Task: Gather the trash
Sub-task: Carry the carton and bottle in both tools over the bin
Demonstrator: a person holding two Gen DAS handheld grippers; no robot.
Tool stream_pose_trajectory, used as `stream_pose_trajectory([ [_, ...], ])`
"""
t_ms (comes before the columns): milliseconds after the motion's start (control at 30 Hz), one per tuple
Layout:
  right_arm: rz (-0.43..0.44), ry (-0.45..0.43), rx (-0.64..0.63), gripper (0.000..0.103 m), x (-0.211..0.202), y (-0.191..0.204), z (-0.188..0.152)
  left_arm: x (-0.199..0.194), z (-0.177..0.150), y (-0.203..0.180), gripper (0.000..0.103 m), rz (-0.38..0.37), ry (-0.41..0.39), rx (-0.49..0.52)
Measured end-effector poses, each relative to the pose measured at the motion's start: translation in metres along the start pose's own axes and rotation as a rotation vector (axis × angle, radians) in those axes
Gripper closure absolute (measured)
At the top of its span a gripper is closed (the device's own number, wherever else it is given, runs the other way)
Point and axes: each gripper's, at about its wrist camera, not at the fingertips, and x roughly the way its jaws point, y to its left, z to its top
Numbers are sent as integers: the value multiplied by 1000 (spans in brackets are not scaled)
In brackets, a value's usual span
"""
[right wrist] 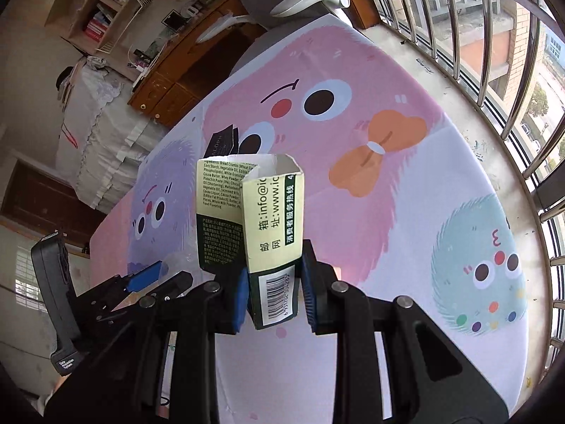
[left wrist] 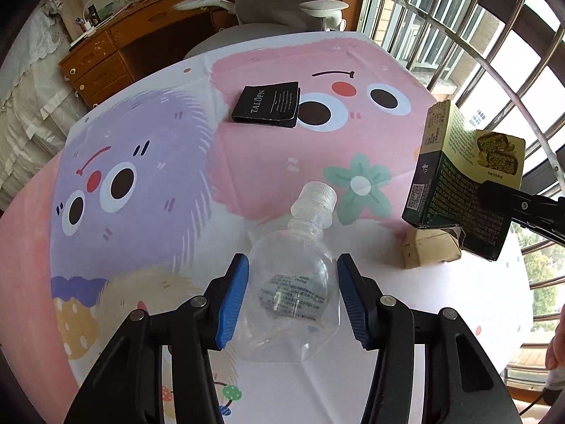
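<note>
Pads of left gripper (left wrist: 292, 295) flanked clear bottle (left wrist: 295, 282) lying on tablecloth (left wrist: 148, 162), jaws apart w/ no firm squeeze visible; best to close gently mid-body so it wouldn't squirt out. Right gripper (right wrist: 273, 295) clamped green carton (right wrist: 272, 243), held aloft. Black packet (left wrist: 266, 104) lay farther off. No bin in view; brown box behind carton mostly hidden.

The flat black folded card packet (left wrist: 266, 105) on the cartoon-printed tablecloth reads "TALOPN" in pale letters. The green-and-cream cardboard snack box (right wrist: 272, 233) carries "info@ic…" and "www.ic…" beside Chinese characters, a barcode with unclear digits, and an English ingredients list — "Corn Starch", "Cocoa Butter", "Whey Powder". The clear plastic bottle (left wrist: 296, 289) bears small print — too blurred to read.
</note>
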Motion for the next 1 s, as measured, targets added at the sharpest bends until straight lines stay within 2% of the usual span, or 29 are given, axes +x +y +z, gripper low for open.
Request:
stream_pose_trajectory([
  [200, 0, -24, -45, 81, -39, 30, -67, -69, -60, 12, 52, -52, -85, -31],
  [433, -34, -57, -60, 81, -88, 64, -188, -151, -160, 24, 52, -112, -161, -20],
  [567, -62, -60, -67, 81, -109, 76, -267, -183, -225, 30, 52, -148, -175, 9],
  [800, -132, 43, -22, 81, -119, 71, -385, -201, -323, 23, 52, -178, -120, 79],
  [1000, -192, 137, -19, 81, -112, 51, -427, -192, -376, 2, 52, -209, -67, 118],
])
